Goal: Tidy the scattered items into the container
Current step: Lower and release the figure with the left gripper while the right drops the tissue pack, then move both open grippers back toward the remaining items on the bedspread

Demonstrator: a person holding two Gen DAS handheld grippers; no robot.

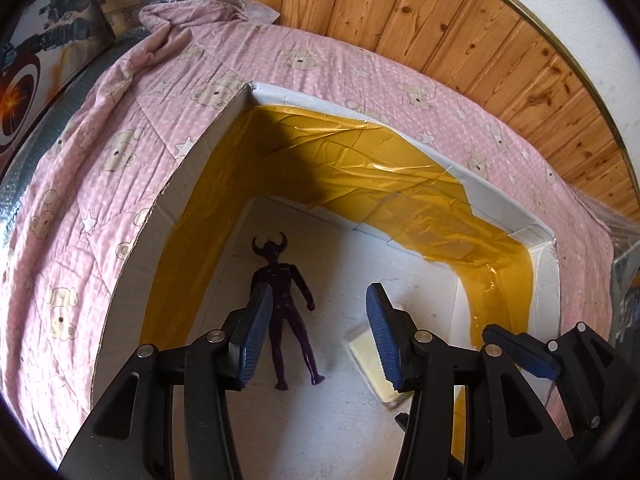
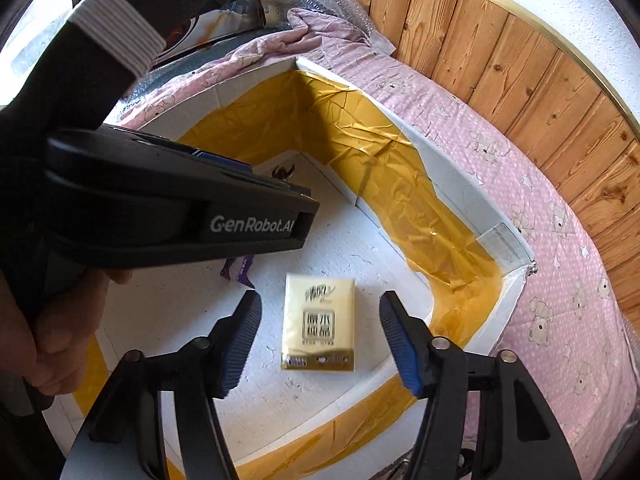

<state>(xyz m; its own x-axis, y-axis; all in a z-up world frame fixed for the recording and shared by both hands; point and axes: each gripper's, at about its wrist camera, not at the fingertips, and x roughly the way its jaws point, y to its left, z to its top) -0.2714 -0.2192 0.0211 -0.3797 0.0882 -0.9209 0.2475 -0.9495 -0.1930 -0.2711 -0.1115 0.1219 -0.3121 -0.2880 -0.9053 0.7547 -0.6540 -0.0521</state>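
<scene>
A large white cardboard box (image 1: 192, 184) with wrinkled yellow tape lining its inner walls sits open on a bed covered by a pink quilted blanket printed with cream teddy bears and stars (image 1: 80, 168). Behind the bed runs a wall of knotty wooden planks (image 1: 460, 32).

The left hand-held gripper (image 1: 316, 332) hangs inside the box with its blue-padded fingers spread wide and nothing between them. On the white box floor beneath it lies a dark purple plastic figure with curved horns (image 1: 290, 304), flat on its back, its head toward the far wall; the left finger overlaps the figure's side in this view, and whether they touch cannot be told. To the right of the figure, partly hidden by the other finger, lies a cream-coloured rectangular packet with printed characters (image 1: 366, 354).

In the right wrist view, the right hand-held gripper (image 2: 320, 340) is likewise spread apart and holds nothing, its fingers flanking the cream packet (image 2: 318, 320), which lies flat on the box floor and looks slightly blurred. The black body of the left gripper crosses the left of that view, held in a bare hand (image 2: 52, 336), and the purple figure's feet (image 2: 240, 272) and horns show from under it.
</scene>
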